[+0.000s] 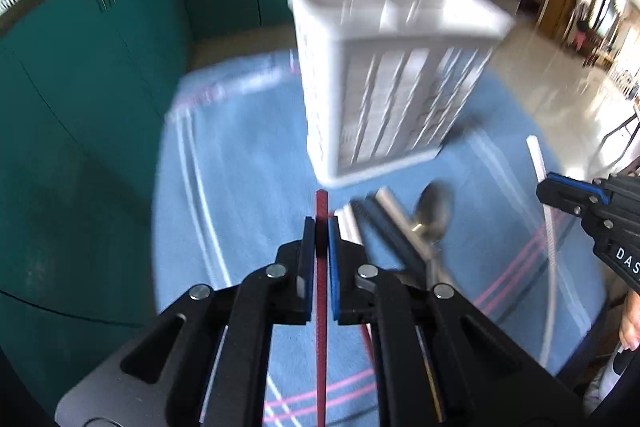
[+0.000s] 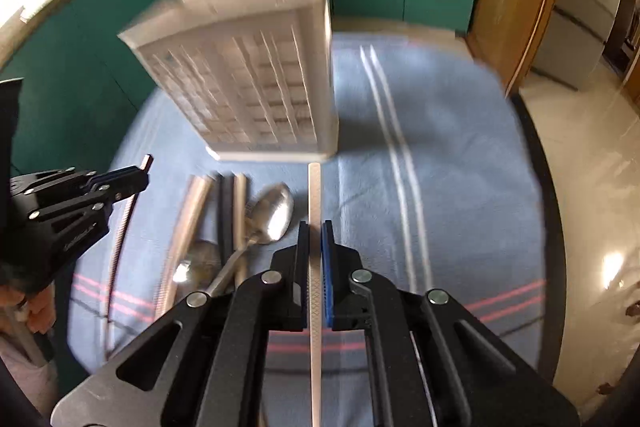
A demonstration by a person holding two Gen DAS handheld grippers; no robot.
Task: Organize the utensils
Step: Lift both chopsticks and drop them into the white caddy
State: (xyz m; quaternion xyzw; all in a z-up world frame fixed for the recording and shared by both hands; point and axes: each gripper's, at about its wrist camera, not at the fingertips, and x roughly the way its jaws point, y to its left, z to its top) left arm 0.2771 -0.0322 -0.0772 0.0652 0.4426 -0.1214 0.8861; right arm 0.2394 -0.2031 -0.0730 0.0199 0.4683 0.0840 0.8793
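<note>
While the left tongs (image 1: 319, 227) clamp a red chopstick (image 1: 321, 307) and the right tongs (image 2: 316, 231) a white chopstick (image 2: 315, 267), both point lengthwise toward the white caddy (image 1: 384, 79) standing just ahead, roughly equally near.

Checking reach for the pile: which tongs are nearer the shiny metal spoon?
Roughly even; right slightly nearer. The right tongs, shut on the white chopstick, sit just right of the shiny metal spoon. The left tongs, gripping the red chopstick, sit farther left.

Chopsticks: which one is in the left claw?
The red chopstick, pinched in the left claw. The white chopstick is in the right claw; the black and metal ones lie on the blue cloth.
</note>
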